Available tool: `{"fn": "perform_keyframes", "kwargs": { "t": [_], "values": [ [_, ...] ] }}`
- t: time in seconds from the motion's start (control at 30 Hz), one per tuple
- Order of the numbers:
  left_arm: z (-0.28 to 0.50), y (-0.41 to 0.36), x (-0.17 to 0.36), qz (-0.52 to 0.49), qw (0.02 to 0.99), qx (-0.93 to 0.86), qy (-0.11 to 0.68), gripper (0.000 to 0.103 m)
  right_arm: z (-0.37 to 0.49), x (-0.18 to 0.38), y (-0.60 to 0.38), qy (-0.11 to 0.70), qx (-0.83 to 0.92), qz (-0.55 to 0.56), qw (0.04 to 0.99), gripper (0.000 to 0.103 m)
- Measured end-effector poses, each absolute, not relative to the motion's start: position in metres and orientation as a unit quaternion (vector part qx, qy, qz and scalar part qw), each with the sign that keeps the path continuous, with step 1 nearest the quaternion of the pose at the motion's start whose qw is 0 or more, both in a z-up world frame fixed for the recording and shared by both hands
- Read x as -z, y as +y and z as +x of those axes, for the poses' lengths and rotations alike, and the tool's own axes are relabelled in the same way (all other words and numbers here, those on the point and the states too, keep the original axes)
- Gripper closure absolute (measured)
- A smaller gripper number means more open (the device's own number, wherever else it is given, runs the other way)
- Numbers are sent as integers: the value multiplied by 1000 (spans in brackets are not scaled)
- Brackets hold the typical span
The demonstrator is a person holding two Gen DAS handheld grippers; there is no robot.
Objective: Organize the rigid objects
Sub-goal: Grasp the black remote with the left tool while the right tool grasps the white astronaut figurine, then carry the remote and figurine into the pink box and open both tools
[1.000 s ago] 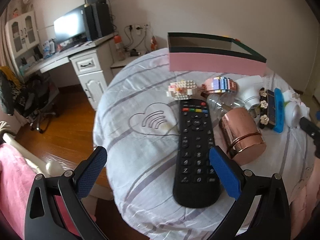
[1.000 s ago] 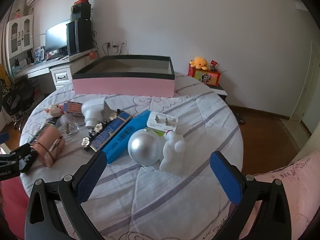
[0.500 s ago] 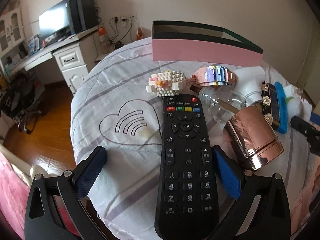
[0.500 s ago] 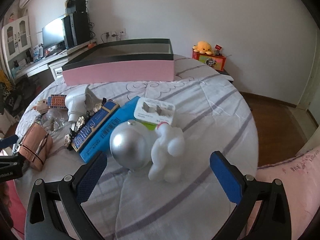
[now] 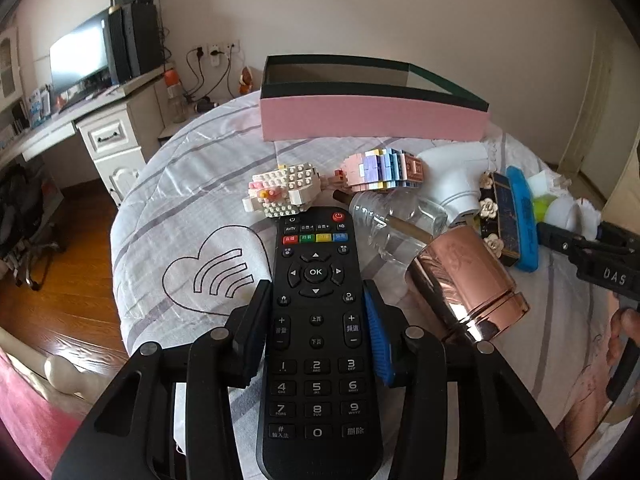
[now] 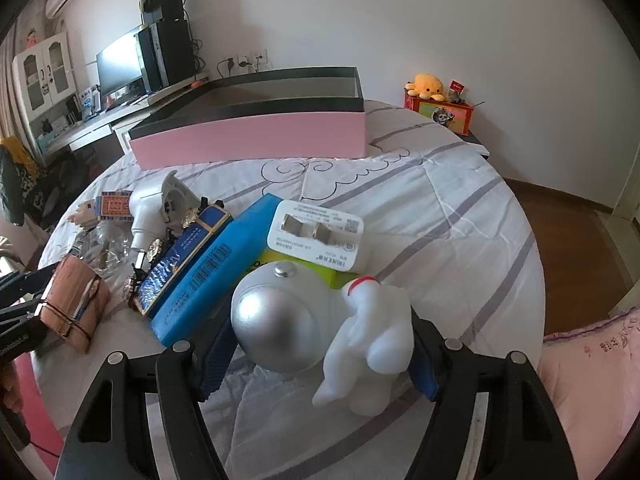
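The black TV remote (image 5: 316,344) lay lengthwise on the striped white quilt (image 5: 192,184), and the left gripper (image 5: 316,336) was clenched on its 2 long edges near the volume keys. Just right of it a rose-gold metal cup (image 5: 464,280) lay on its side, with a clear glass bottle (image 5: 400,216) and 2 brick-built figures (image 5: 284,194) beyond. The white astronaut figure with a silver helmet (image 6: 312,324) sat between the right gripper's (image 6: 316,356) blue pads (image 6: 216,356), which were pressed close against its sides, grasping it. Behind it lay a blue box (image 6: 216,268) and a white adapter (image 6: 316,240). The pink open box (image 6: 256,136) stood at the far side.
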State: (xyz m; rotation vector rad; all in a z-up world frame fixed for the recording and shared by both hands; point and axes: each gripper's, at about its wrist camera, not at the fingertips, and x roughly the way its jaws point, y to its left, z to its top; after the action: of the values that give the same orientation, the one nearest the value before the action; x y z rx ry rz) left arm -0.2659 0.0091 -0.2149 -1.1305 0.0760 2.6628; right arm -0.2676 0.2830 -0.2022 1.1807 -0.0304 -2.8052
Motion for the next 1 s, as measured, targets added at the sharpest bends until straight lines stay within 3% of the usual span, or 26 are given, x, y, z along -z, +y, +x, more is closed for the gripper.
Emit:
{"fn": "perform_keyframes", "kwargs": {
  "t": [0.6, 1.0],
  "values": [
    [-270, 18, 168, -348, 146, -926, 22, 59, -266, 158, 275, 10, 936, 346, 58, 30],
    [-354, 62, 102, -305, 190, -932, 53, 59, -359, 115, 243, 55, 935, 338, 91, 30]
  ]
}}
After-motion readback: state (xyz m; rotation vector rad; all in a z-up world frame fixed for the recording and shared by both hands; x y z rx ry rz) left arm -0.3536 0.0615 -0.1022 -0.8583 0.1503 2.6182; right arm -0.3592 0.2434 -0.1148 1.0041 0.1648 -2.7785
